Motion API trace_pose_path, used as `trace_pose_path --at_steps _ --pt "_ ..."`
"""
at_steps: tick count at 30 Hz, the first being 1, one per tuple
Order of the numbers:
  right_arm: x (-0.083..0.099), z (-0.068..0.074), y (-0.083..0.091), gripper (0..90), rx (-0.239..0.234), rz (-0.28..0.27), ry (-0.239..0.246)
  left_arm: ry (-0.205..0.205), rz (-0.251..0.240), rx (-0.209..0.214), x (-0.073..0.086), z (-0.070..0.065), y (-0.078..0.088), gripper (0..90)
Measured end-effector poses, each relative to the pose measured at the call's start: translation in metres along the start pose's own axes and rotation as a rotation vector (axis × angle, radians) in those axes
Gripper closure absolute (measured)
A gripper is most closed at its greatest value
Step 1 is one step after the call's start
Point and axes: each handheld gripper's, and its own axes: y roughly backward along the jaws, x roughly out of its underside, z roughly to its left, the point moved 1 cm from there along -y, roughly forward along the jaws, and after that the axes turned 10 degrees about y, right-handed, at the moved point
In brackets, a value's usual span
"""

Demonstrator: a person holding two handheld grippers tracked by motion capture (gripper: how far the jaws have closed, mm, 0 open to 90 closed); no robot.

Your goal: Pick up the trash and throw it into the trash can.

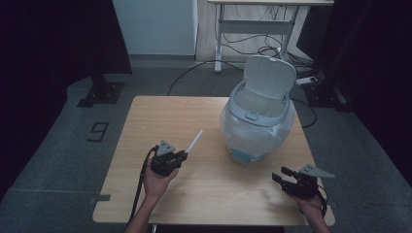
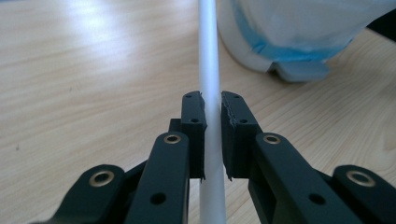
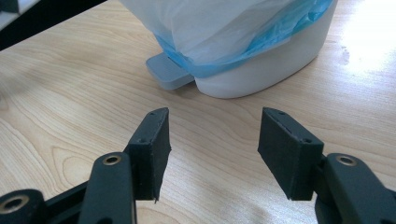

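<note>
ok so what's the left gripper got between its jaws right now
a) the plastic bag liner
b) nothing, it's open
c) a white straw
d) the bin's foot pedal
c: in the left gripper view the pads of the left gripper press on both sides of a white straw, which sticks out toward the bin with its lid up. The right gripper is open and holds nothing.

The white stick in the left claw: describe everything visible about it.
The white stick is a thin, straight, smooth rod, like plastic or paper. The left claw is shut on it, a black pad pressing each side near its lower end. In the high view it slants up and away from the claw toward the lined bin, its free end in the air, short of the bin.
</note>
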Motion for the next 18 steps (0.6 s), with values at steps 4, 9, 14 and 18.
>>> trace_pose_path --at_steps 4,9,14,18 --pt "0.001 0.0 -0.001 42.8 0.002 0.004 -0.003 -0.005 -0.021 0.02 -0.01 -0.004 0.007 80.4" --pt "0.001 -0.001 0.0 42.8 0.004 0.005 -0.004 -0.016 -0.042 0.037 -0.021 -0.009 0.012 80.4" --pt "0.002 -0.002 0.0 42.8 0.006 0.007 -0.004 -0.025 -0.065 0.05 -0.03 -0.014 0.018 80.4" --pt "0.002 -0.002 0.0 42.8 0.006 0.01 -0.006 -0.034 -0.082 0.057 -0.038 -0.018 0.022 80.4"
